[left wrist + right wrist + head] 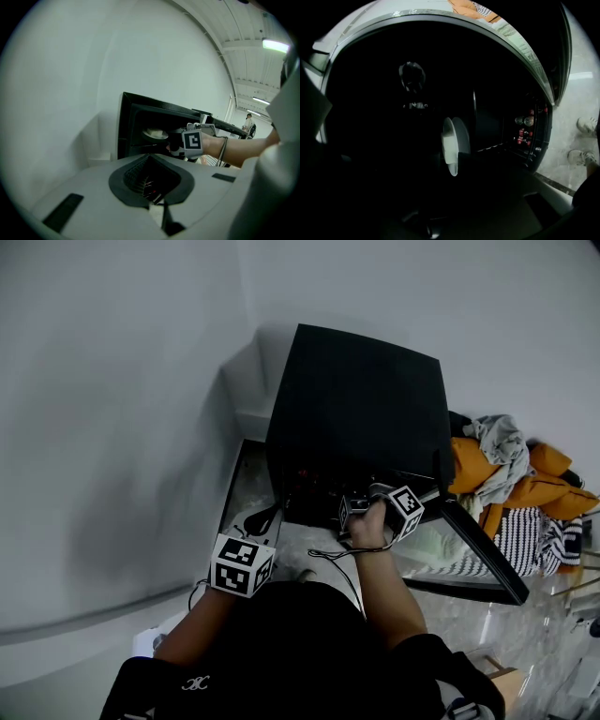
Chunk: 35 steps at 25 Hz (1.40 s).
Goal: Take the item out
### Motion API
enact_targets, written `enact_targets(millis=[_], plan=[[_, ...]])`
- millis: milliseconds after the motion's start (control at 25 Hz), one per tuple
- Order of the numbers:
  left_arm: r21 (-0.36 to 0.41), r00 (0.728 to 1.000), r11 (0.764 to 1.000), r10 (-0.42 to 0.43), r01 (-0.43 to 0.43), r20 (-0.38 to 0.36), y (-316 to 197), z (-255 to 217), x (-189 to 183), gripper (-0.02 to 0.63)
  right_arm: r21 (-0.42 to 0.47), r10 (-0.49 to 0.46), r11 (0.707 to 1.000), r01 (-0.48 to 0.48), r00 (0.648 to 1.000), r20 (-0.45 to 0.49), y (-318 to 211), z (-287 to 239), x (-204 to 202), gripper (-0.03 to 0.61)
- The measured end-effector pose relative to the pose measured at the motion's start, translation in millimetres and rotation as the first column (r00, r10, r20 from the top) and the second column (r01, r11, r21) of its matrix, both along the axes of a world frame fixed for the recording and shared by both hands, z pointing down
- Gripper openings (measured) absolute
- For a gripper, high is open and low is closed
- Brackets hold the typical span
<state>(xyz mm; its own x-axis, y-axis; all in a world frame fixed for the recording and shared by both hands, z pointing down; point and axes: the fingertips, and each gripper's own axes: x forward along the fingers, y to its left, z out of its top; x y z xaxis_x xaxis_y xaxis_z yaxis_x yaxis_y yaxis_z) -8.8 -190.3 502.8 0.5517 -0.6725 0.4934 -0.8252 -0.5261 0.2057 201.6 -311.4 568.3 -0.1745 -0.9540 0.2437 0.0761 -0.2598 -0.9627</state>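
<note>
Right gripper view, right claw (453, 161) pinching plate (451, 136), unseen overhead, left claw (152, 180) together

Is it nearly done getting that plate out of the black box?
Hardly begun. Done: the oven has its door open. In hand: the right tongs reach inside, close to the white plate; it is too dark to tell whether they grip it. Left: the plate sits inside and must come out. The left tongs wait outside, shut and empty.
</note>
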Motion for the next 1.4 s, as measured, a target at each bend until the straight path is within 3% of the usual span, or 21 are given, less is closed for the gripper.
enact_targets(millis=[560,840,1080,1400], plan=[[0.001,1.0,1.0,-0.014,0.014,-0.005,-1,1,-8,0.0,-0.029,0.004,1.0,-0.005,1.0,-0.01,-8,-1,-3,0.146],[0.009,1.0,1.0,-0.019,0.019,-0.01,-2,-1,-10,0.0,-0.094,-0.007,0.996,0.006,1.0,-0.01,-7,4,-5,0.146],[0.014,1.0,1.0,-0.02,0.021,-0.013,-3,-2,-11,0.0,-0.159,0.008,0.987,-0.001,0.999,0.044,-8,8,-4,0.144],[0.015,1.0,1.0,-0.021,0.021,-0.019,-2,-4,-14,0.0,-0.236,-0.019,0.971,0.021,1.0,0.01,-6,14,-8,0.091]])
